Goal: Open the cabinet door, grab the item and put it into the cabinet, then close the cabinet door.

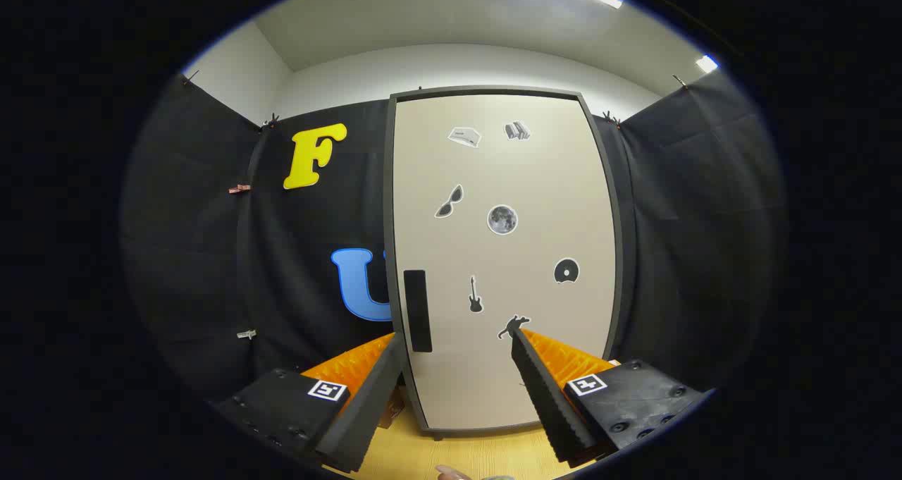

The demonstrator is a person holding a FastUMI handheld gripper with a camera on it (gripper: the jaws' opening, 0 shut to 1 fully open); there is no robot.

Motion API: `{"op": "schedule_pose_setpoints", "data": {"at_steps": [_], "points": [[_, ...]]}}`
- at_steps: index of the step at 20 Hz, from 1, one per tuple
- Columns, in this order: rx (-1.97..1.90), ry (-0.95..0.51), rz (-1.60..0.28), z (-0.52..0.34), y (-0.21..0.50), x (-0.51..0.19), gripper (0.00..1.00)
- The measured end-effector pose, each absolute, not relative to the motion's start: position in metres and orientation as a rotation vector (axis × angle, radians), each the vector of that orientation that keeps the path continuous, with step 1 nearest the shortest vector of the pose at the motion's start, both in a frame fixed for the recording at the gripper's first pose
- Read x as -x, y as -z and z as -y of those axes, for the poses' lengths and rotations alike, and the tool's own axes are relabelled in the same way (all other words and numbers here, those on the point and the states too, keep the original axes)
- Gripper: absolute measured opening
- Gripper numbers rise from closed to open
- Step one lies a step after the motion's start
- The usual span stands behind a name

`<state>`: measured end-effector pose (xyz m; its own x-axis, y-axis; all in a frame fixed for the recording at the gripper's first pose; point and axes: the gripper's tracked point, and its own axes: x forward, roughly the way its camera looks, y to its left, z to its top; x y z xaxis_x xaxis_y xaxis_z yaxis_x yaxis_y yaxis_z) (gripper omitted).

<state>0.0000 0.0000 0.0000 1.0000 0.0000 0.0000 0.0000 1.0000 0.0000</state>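
Note:
A tall cabinet stands straight ahead of me, its beige door [504, 254] shut inside a dark frame. Several small stickers dot the door. A black vertical handle [417, 311] sits near the door's left edge, just ahead of my left fingertip. My gripper [458, 342] is open, its two fingers spread wide in front of the lower part of the door, with nothing between them. The left finger [366, 402] lies close to the handle; the right finger [546, 395] lies over the door's lower middle.
The cabinet stands on a light wooden tabletop [458, 459]. A small brown object [392, 413] peeks out beside the cabinet's lower left corner, behind my left finger. Black cloth walls close in on both sides. Something small and pale [451, 473] lies on the tabletop below my fingers.

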Motion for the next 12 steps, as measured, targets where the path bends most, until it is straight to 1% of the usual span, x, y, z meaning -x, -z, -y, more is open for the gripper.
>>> {"op": "schedule_pose_setpoints", "data": {"at_steps": [12], "points": [[0.0, -0.029, -0.033, -0.02, 0.01, -0.015, 0.97]]}}
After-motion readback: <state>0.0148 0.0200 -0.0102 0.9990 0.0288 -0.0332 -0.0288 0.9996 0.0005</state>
